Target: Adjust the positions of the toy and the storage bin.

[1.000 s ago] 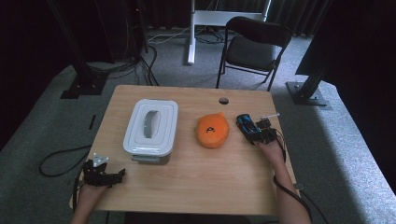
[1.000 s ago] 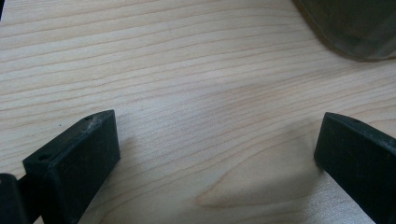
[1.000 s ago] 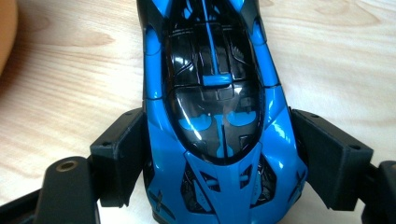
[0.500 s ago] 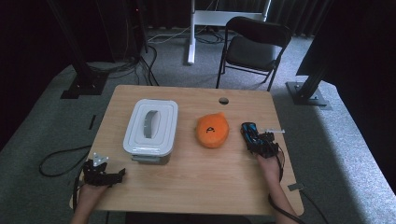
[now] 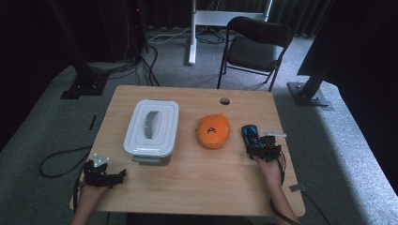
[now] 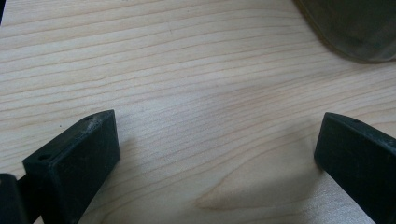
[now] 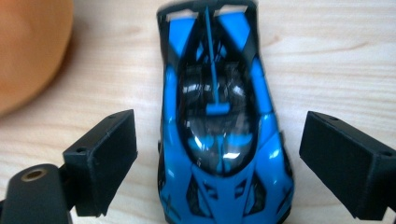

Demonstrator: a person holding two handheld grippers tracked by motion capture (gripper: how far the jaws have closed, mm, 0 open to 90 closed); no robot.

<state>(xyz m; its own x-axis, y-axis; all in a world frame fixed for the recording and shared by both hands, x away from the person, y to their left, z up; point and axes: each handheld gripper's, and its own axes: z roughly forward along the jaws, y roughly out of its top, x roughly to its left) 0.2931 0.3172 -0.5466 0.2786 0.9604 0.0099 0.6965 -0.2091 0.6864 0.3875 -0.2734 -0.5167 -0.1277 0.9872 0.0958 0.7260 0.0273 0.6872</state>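
On the right side of the wooden worktop (image 5: 197, 187), a blue and black toy car (image 5: 250, 135) lies on its wheels with its length running away from the person, just beside an orange rounded object (image 5: 214, 131) that sits to its left. The right tool (image 5: 256, 146) rests at the near end of the car, held by the person's right hand (image 5: 271, 169). In the right gripper view the car (image 7: 224, 135) sits between the two black jaws, which have just been opening; a gap of bare wood shows on each side, so the pads do not press on it and the car is released. The orange object (image 7: 28, 51) fills the upper left corner of that view. Well apart from the car, left of the orange object, stands a white lidded container (image 5: 151, 129) with a grey handle recess in its lid. At the near left corner of the worktop the left tool (image 5: 102, 174) lies low over the wood in the person's left hand (image 5: 89, 199). In the left gripper view its jaws stand wide with nothing but bare worktop (image 6: 196, 116) between them, and a corner of the container (image 6: 355, 28) shows at the upper right. Behind the worktop a dark folding chair (image 5: 253, 47) stands on grey carpet.
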